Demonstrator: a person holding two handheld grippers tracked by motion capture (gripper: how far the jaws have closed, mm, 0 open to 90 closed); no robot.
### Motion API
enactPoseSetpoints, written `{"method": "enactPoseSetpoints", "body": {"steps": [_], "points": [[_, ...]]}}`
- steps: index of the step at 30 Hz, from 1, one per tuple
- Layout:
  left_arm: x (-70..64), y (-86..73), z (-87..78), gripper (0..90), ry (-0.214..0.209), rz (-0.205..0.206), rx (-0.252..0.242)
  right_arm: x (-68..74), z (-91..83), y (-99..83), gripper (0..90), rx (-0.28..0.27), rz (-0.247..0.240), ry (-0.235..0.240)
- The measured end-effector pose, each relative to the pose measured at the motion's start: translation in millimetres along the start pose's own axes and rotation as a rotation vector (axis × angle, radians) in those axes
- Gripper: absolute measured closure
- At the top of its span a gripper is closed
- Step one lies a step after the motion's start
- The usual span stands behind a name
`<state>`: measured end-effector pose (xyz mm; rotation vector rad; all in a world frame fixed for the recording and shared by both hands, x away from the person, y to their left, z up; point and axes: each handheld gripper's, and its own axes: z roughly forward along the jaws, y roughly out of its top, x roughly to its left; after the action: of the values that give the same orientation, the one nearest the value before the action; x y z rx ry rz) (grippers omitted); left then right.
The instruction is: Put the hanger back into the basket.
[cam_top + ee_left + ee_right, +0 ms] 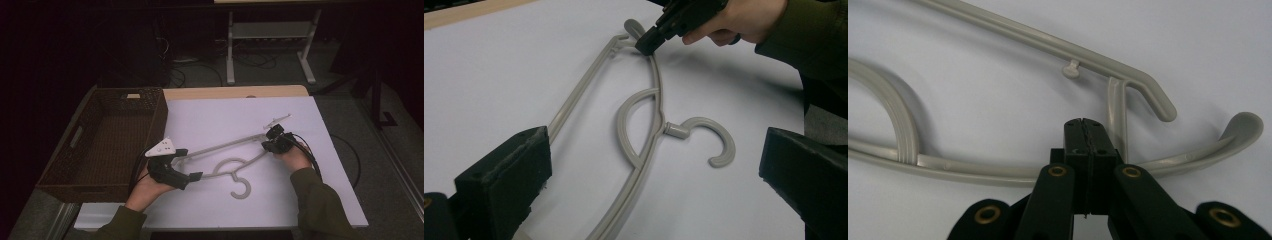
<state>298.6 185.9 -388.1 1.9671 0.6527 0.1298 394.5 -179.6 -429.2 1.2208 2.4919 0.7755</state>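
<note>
Lying flat on the white tabletop (210,120) beside a wicker basket (105,135) was a grey hanger (644,145), right gripper (1083,131) jaws clamped on its arm, left gripper (186,164) jaws spread wide over its other end.

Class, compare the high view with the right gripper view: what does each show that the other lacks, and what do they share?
High view alone: the brown wicker basket beside the white board, the left gripper with jaws apart near one end of the grey hanger, the hanger's hook, and both hands.

Right gripper view alone: a close look at the right gripper, jaws pressed together over the hanger's arm, and a small peg on the bar.

Both: hanger, white board, right gripper.
</note>
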Motion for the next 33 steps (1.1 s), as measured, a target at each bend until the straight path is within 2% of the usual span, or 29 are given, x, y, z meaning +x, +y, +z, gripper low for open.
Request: {"method": "enactPoseSetpoints", "body": {"steps": [6,11,14,15,18,19,21,27,29,32,33], "points": [[0.0,-0.2,-0.9,0.1,-0.002,0.004,0.003,0.2,-6.1,-8.8,89.6,0.0,0.0,0.0],[-0.7,-0.4,-0.3,0.1,-0.01,-0.001,-0.002,2.4,-18.4,-26.3,89.6,0.009,0.022,0.006],[-1.2,-0.7,0.3,0.1,-0.013,0.002,0.003,4.2,-22.3,-31.6,89.6,0.013,0.021,0.007],[-1.6,-0.8,0.6,0.1,-0.013,0.0,0.003,5.8,-26.4,-37.5,89.6,0.015,0.001,0.0],[-2.0,-0.8,0.6,0.1,-0.014,0.003,0.004,9.9,-31.8,-45.5,89.6,0.02,0.027,0.012],[-2.0,-0.8,0.6,0.1,-0.014,0.003,0.004,9.5,-33.5,-47.7,89.6,0.016,0.008,0.005],[-2.3,-0.7,0.3,0.1,-0.015,0.005,0.004,10.3,-36.3,-52.3,89.6,0.016,0.012,0.011],[-1.9,-0.7,0.4,0.1,-0.015,0.006,0.005,10.2,-35.6,-54.2,89.4,0.015,0.014,0.009],[-1.9,-0.9,0.4,0.1,-0.014,-0.001,0.001,11.0,-39.7,-53.9,86.3,-0.008,0.017,0.006],[-1.7,-1.3,0.6,0.1,-0.015,0.0,0.001,13.9,-50.9,-53.7,79.8,-0.071,0.016,0.009],[-1.6,-1.4,0.7,0.1,-0.014,0.001,0.002,13.9,-50.9,-53.7,79.8,-0.071,0.016,0.009]]}}
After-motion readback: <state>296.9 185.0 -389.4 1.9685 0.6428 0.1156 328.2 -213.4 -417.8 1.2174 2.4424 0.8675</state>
